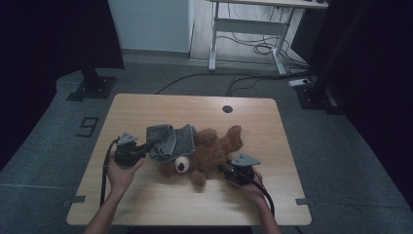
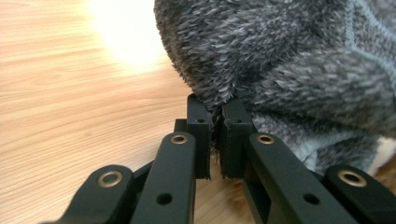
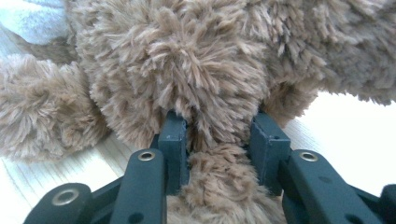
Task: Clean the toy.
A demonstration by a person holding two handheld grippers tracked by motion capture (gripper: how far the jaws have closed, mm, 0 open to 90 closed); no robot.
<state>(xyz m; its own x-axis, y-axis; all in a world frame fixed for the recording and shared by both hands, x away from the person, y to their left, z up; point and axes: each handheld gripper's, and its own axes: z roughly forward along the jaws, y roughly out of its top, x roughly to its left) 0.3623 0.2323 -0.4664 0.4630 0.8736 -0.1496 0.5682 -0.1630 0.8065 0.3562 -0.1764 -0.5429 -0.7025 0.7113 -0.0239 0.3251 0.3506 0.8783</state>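
A brown teddy bear [image 1: 214,146] lies on its back in the middle of the wooden table [image 1: 160,195]. A grey fleece towel [image 1: 168,139] is draped over its head end, above the white snout [image 1: 181,165]. My left gripper [image 1: 145,149] comes in from the left. In the left gripper view it [image 2: 215,126] is shut on a fold of the towel [image 2: 289,60], pinched between its pads. My right gripper [image 1: 225,168] reaches in from the right. In the right gripper view it [image 3: 217,135] is shut on a plush limb of the bear [image 3: 187,60].
A round cable hole [image 1: 227,108] sits near the table's far edge. Beyond the table stand a white desk frame [image 1: 248,29] with loose cables on the floor, and dark stand bases at the left [image 1: 92,85] and the right [image 1: 311,95].
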